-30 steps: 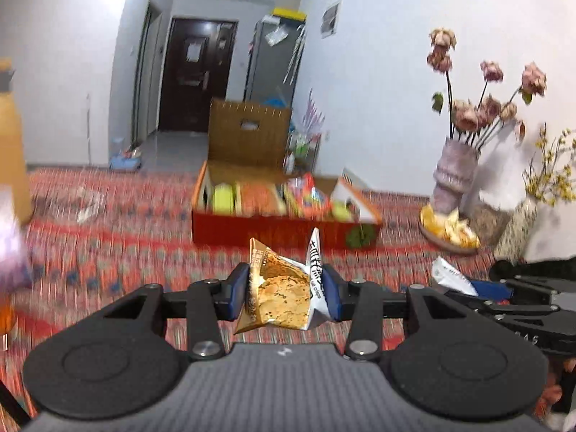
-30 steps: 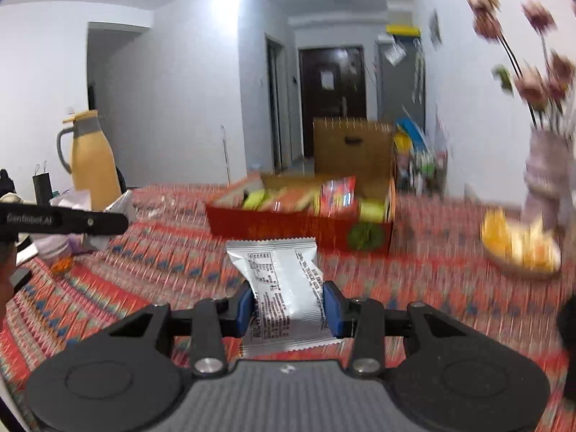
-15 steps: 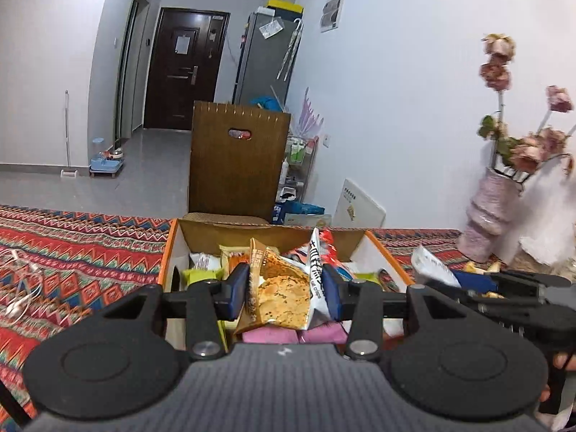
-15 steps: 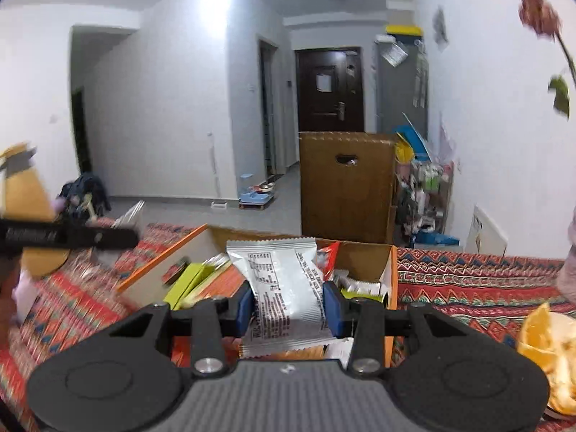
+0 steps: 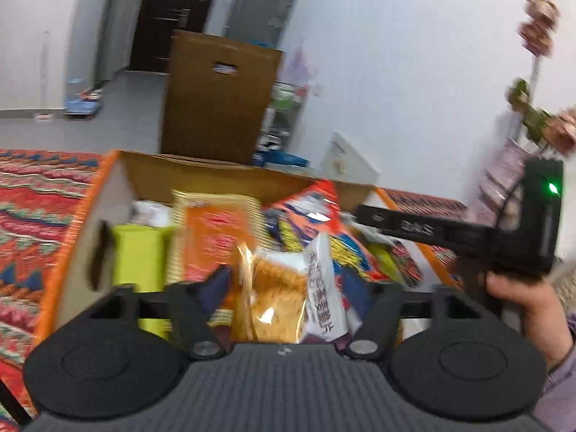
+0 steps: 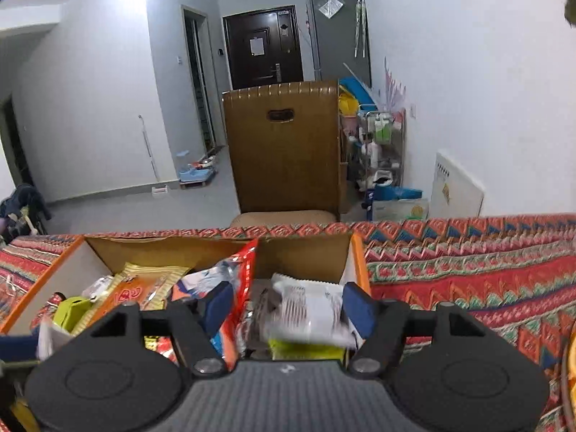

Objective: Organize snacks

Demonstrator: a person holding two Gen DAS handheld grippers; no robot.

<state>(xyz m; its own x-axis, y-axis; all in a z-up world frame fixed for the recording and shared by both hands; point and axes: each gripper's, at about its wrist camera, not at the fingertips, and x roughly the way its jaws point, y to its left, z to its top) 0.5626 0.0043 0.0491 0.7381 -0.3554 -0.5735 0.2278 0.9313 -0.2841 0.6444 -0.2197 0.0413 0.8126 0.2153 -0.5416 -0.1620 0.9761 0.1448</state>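
Both your grippers hang over the orange snack box [image 6: 360, 255], jaws just opened to drop their loads: left gripper [image 5: 284, 284] frees the orange chip packet [image 5: 277, 295]; right gripper [image 6: 288, 306] frees the white packet [image 6: 309, 313].

Both wrist cameras are looking down, close over the snack box [image 5: 118, 176] [image 6: 356, 252], sharing it and the chair [image 5: 216, 97] [image 6: 284, 151] beyond.

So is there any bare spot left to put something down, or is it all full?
The box is crowded with snack packets. Bare room lies on the patterned cloth right of the box's orange wall, and on the strip of cloth left of the box.
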